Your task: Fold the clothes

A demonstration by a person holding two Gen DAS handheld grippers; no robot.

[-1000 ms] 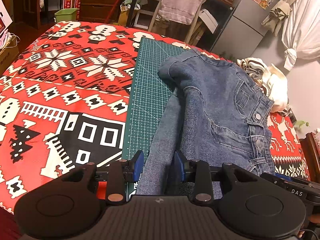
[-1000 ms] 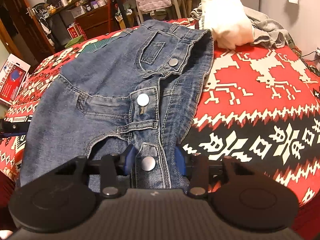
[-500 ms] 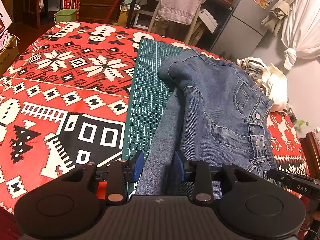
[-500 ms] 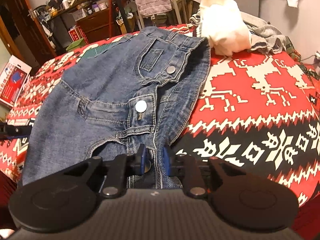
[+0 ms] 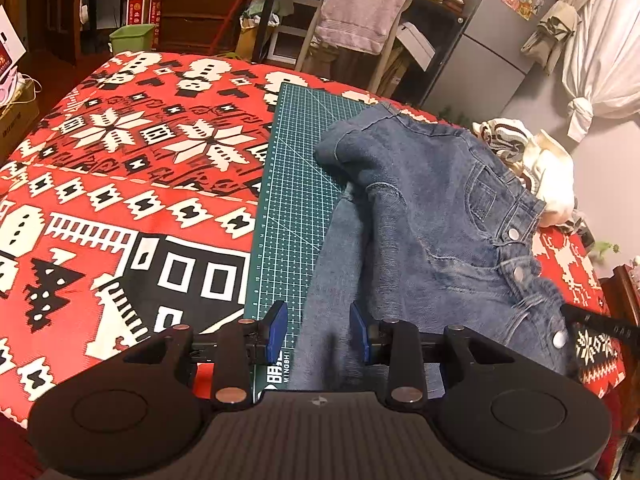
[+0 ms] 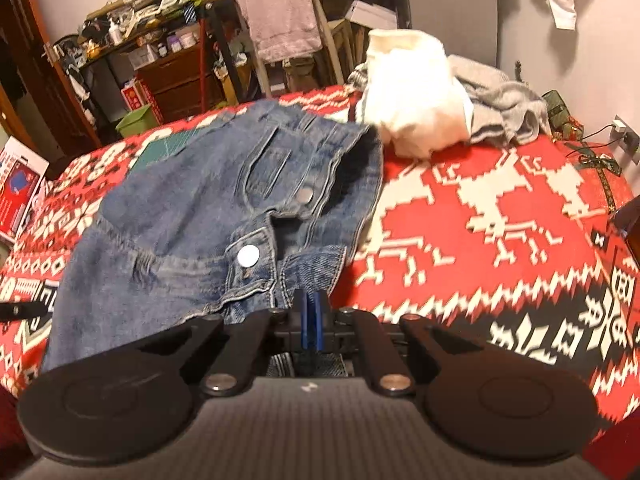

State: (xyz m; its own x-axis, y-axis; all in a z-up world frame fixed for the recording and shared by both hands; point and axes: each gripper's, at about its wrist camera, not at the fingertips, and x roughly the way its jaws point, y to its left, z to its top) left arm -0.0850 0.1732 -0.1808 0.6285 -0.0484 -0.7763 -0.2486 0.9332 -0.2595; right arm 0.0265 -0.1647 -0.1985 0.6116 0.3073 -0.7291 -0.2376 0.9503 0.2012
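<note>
My right gripper has its blue pads pinched tight on the near button edge of the blue denim jacket, which sprawls over the green gridded cutting mat on the red patterned blanket. My left gripper sits spread wide, straddling a sleeve without clamping it.

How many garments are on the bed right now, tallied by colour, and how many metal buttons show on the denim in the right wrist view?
Blue denim jacket: 1
White garment: 1
Grey garment: 1
Total garments: 3, all on the red patterned blanket.
Metal buttons showing on the denim: 2
</note>
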